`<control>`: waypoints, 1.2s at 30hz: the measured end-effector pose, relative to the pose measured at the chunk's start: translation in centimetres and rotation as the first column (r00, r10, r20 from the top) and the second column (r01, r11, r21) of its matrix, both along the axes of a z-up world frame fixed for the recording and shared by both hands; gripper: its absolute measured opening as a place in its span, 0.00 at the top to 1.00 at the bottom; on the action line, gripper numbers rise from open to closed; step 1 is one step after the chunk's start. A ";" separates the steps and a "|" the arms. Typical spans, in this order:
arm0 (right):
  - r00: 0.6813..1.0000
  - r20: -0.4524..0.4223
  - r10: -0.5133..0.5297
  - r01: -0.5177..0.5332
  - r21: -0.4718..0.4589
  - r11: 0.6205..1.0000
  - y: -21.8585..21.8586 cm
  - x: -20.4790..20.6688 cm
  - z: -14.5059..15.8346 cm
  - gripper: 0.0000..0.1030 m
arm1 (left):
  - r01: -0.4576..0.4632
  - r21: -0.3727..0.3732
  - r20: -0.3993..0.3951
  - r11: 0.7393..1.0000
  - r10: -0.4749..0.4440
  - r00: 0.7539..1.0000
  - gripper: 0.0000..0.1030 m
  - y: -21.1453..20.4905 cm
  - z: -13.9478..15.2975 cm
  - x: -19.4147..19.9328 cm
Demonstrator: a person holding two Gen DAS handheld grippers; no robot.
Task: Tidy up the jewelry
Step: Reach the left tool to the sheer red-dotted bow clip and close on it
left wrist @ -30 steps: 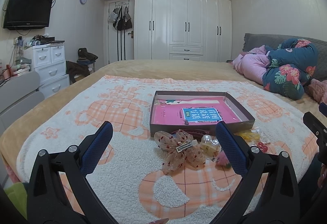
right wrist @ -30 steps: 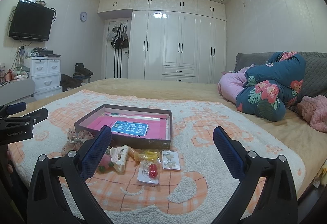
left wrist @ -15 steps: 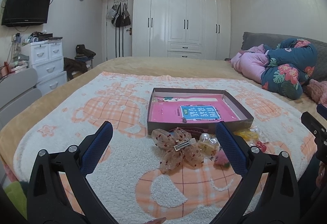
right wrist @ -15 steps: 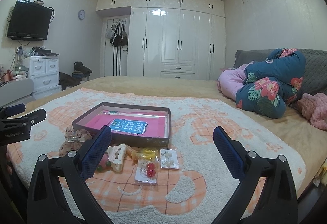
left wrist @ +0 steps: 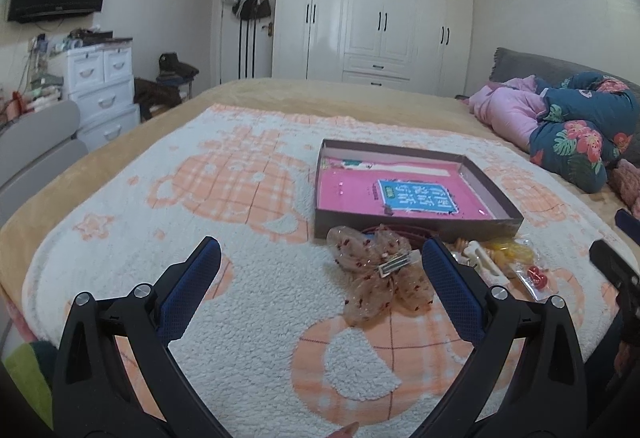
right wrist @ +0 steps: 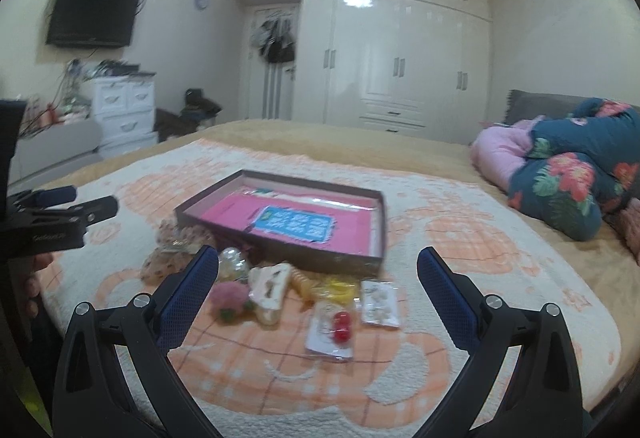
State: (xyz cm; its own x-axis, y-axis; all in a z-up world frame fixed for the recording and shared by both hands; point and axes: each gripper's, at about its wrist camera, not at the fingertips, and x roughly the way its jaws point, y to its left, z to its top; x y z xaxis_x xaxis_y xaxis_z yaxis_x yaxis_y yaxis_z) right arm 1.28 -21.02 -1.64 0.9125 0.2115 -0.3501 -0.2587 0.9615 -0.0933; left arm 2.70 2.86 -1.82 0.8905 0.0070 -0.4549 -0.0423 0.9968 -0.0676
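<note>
A shallow brown box [left wrist: 404, 227] [right wrist: 280, 246] with a pink lining and a blue card lies on the blanket. In front of it lie a sheer dotted bow clip [left wrist: 376, 278] [right wrist: 172, 250], a cream claw clip [right wrist: 270, 284], a pink flower piece [right wrist: 230, 296], a yellow piece [right wrist: 338, 286], a packet with red beads [right wrist: 334, 330] [left wrist: 536, 276] and a packet of earrings [right wrist: 378, 304]. My left gripper [left wrist: 320, 274] is open just short of the bow. My right gripper [right wrist: 318, 280] is open over the packets, holding nothing.
A fleecy white and orange blanket [left wrist: 224, 222] covers the bed. Folded quilts [left wrist: 572, 130] pile at the right. A white drawer unit [left wrist: 102, 90] and a chair stand left of the bed; wardrobes [left wrist: 380, 14] fill the far wall.
Both grippers have dipped down and forward toward the items. The left view now sits nearer the bow; the right view is closer over the packets and blurred by motion.
</note>
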 end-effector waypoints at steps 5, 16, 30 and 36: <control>0.997 -0.058 0.053 -0.055 -0.029 0.998 1.4 1.3 -0.6 0.06 | 0.011 -0.030 -0.044 0.999 -0.013 0.999 0.10 0.8 -0.8 0.8; 0.985 -0.169 -0.020 0.014 -0.041 0.999 0.3 5.8 -2.2 0.11 | 0.146 -0.099 -0.112 0.984 -0.157 0.981 0.10 -0.3 -2.4 3.3; 0.932 -0.356 -0.060 0.050 -0.035 0.998 -1.2 11.4 -5.6 0.33 | 0.229 -0.142 -0.235 0.963 -0.258 0.937 0.29 -1.8 -5.1 7.4; 0.926 -0.375 -0.053 0.054 -0.008 0.999 -1.6 12.3 -6.4 0.42 | 0.243 -0.163 -0.235 0.956 -0.277 0.932 0.41 -1.6 -5.4 7.8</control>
